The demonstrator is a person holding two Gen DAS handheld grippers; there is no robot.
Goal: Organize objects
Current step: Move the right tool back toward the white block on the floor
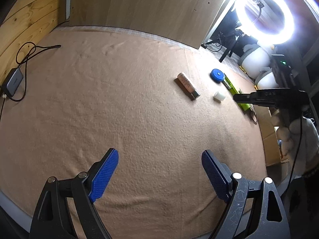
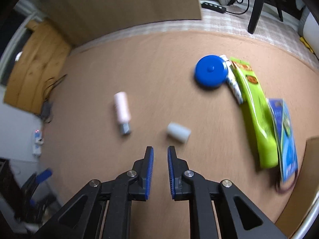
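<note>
I hold my right gripper (image 2: 160, 153) empty, jaws drawn narrow, low in the frame just short of the white cap (image 2: 178, 132) at centre, my left gripper (image 1: 159, 159) wide and idle; next, I judge, reopen over that cap

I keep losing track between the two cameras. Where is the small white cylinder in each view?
Left wrist view: small white cylinder lies right of centre, beside the pink tube.
Right wrist view: it lies near centre, just ahead of the right tongs.
Shared landmark: the blue round lid, beyond the cylinder in both.
</note>
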